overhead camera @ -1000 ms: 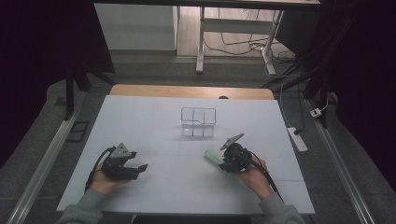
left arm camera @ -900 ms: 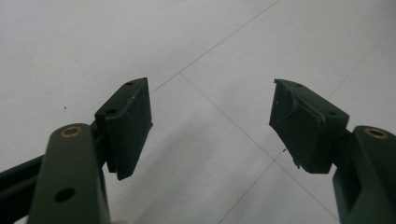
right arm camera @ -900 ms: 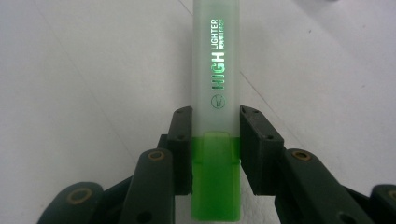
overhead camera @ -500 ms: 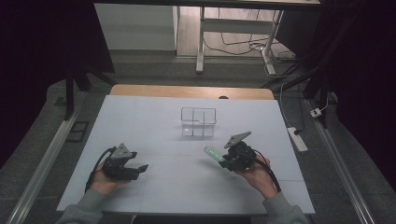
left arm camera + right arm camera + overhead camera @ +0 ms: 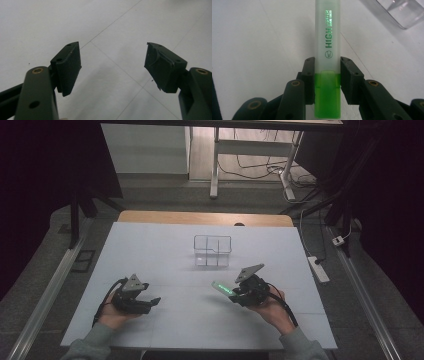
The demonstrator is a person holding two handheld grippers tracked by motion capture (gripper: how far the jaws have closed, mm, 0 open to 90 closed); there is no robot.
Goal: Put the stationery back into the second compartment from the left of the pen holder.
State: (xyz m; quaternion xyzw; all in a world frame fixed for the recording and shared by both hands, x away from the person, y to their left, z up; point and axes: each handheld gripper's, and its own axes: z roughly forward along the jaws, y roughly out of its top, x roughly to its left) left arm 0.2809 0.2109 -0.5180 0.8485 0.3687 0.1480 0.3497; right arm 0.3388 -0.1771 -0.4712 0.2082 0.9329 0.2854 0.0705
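Note:
A green highlighter [image 5: 327,45] with a frosted barrel and a bright green end sticks out forward from my right gripper [image 5: 327,75], whose jaws are shut on its lower barrel. In the high view the right gripper [image 5: 235,293] is lifted a little above the white table [image 5: 165,255] at the front right, and the highlighter [image 5: 223,289] points to the left and away. My left gripper [image 5: 152,302] rests low at the front left, jaws open. In the left gripper view its fingers [image 5: 67,68] stand wide apart with bare table between them.
A clear plastic box with compartments [image 5: 213,250] stands at the table's middle, just beyond the highlighter's tip; its corner [image 5: 399,11] appears at the top right of the right gripper view. A power strip [image 5: 318,268] lies off the table's right edge.
The right hand has shifted slightly and tilted, so the highlighter now points more to the left and away. The left hand has stayed still.

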